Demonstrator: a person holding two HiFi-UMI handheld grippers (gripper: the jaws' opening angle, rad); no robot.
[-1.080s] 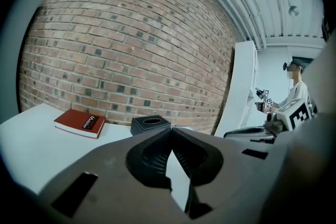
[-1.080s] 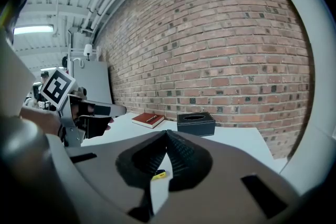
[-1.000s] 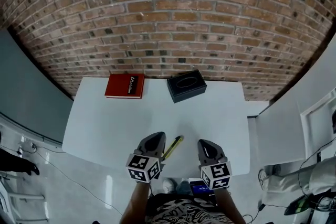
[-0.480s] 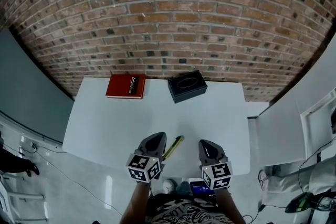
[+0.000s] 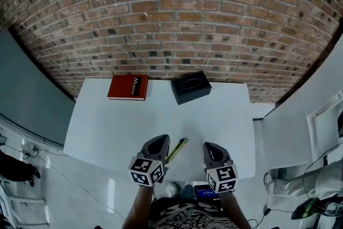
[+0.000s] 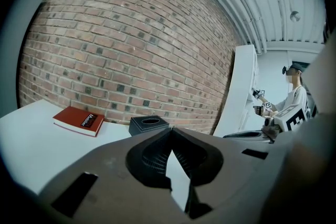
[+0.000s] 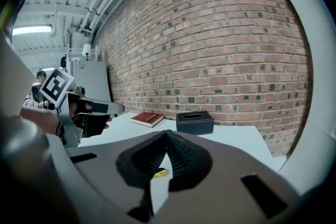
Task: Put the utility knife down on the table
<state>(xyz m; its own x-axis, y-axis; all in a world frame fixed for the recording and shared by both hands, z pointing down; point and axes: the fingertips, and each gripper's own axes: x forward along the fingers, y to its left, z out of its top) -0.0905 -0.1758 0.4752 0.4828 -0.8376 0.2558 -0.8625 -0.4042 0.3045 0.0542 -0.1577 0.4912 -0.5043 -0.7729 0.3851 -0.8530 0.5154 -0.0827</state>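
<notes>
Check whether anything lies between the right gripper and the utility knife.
Nothing visible does. The utility knife lies on the white table just left of the right gripper, with only bare tabletop between them. The red book and black box sit at the far edge.

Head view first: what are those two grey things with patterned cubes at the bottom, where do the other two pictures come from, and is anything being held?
There is no robot here. A person holds the left hand-held gripper and the right hand-held gripper; the cubes are part of them. The head view comes from a camera on the person's head, looking down at the white table. The other two pictures come from a camera riding on each gripper, looking along its jaws. On the table lie a red book, a black box and, between the grippers, a yellow knife. Both pairs of jaws are together and hold nothing.
</notes>
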